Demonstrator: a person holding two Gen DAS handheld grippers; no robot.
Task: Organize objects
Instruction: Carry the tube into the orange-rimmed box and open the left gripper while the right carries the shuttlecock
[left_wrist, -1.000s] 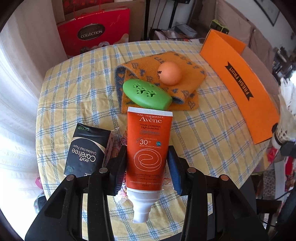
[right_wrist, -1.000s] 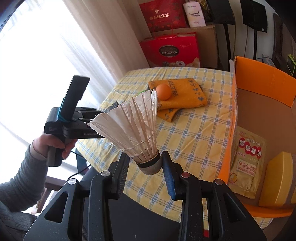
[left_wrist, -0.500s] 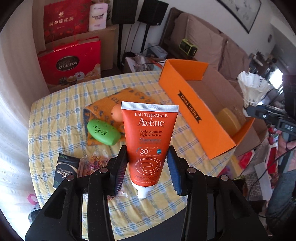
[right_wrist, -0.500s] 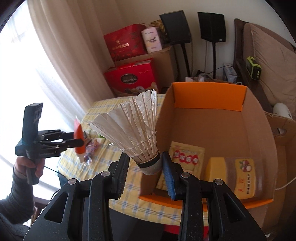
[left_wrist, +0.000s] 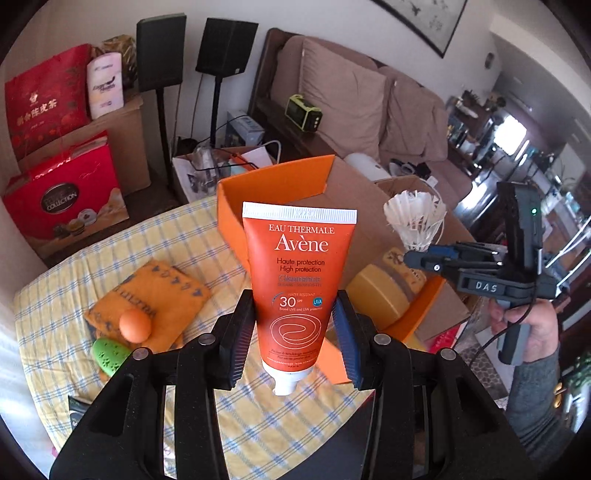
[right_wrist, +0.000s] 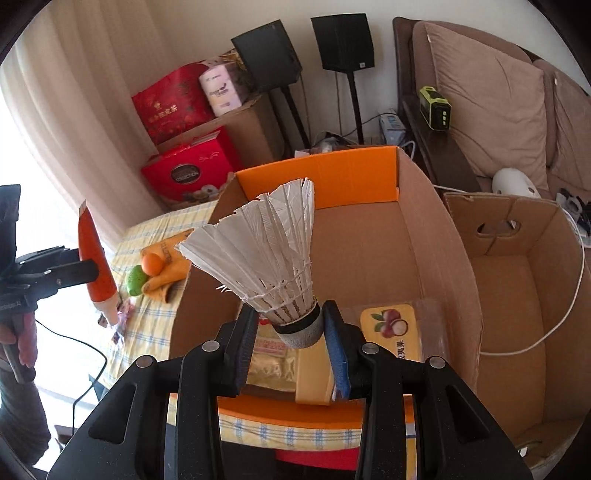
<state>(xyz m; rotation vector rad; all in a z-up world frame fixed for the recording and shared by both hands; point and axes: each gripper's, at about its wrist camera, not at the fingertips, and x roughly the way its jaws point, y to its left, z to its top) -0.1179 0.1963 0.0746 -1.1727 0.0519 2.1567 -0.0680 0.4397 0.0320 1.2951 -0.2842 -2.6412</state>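
The left gripper (left_wrist: 295, 332) clamps an orange sunscreen tube (left_wrist: 298, 280) above the checked desk (left_wrist: 110, 254), while the right gripper (right_wrist: 291, 332) clamps a white shuttlecock (right_wrist: 266, 258) over an orange cardboard box (right_wrist: 332, 181).

I see an orange sunscreen tube (left_wrist: 299, 288), a white shuttlecock (right_wrist: 266, 254), an orange-lined box (right_wrist: 325, 181), and yellow-and-blue checked cloth (left_wrist: 177, 240) on the bench.

Right gripper (right_wrist: 291, 332) jaws clamped on the grey cork base of a white feather shuttlecock (right_wrist: 266, 258), feathers up, above an orange-rimmed open cardboard box (right_wrist: 436, 236). Inside the box: yellow snack packets (right_wrist: 391, 332). At left, left gripper (right_wrist: 79, 271) holds an orange sunscreen tube (right_wrist: 94, 258) above the yellow checked bench (right_wrist: 147, 321).
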